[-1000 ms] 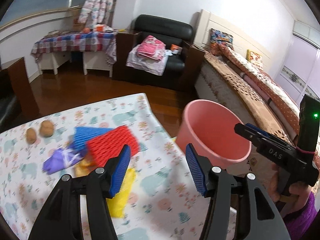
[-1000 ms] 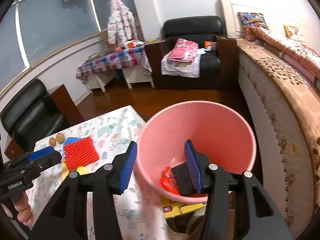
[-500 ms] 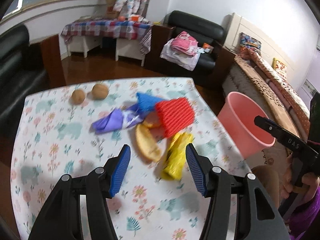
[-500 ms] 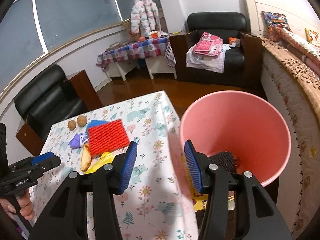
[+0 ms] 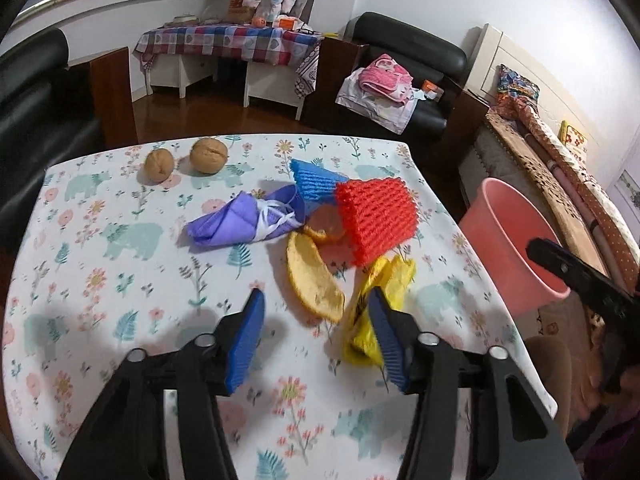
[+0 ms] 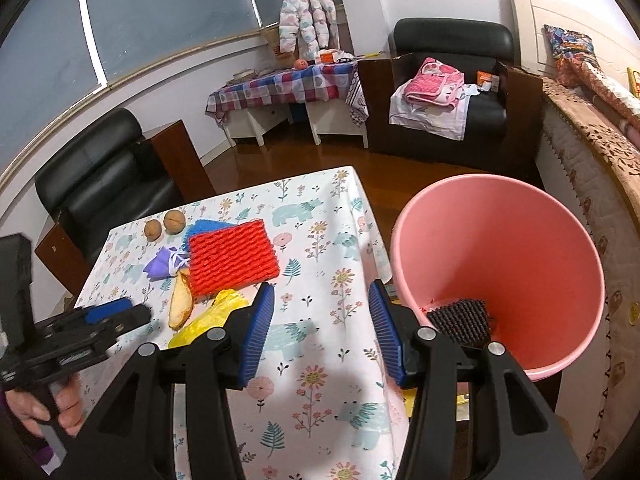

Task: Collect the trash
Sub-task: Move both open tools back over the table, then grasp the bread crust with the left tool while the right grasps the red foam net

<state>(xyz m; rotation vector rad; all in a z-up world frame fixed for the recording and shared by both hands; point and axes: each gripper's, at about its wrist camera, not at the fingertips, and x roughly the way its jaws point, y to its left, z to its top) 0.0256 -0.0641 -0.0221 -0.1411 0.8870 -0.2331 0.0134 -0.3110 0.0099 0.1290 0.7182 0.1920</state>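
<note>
Just ahead of the left claw (image 5: 316,336), on the flowered worktop (image 5: 100,280), lie an orange peel (image 5: 314,280) and a yellow wrapper (image 5: 376,304) by its right pad; its jaws have just been closing, nothing yet pinched. Beyond sit red foam netting (image 5: 376,220) and a purple bag (image 5: 240,222). The right claw (image 6: 322,330) stands open and empty, the pink bucket (image 6: 520,240) just to its right.

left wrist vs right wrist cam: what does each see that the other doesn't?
Left wrist only: the orange peel tucked behind the red foam net.
Right wrist only: the inside of the pink bucket, with a dark net at its bottom.
Both: floral tablecloth, two walnuts, purple wrapper, blue net, pale peel, yellow bag.
</note>
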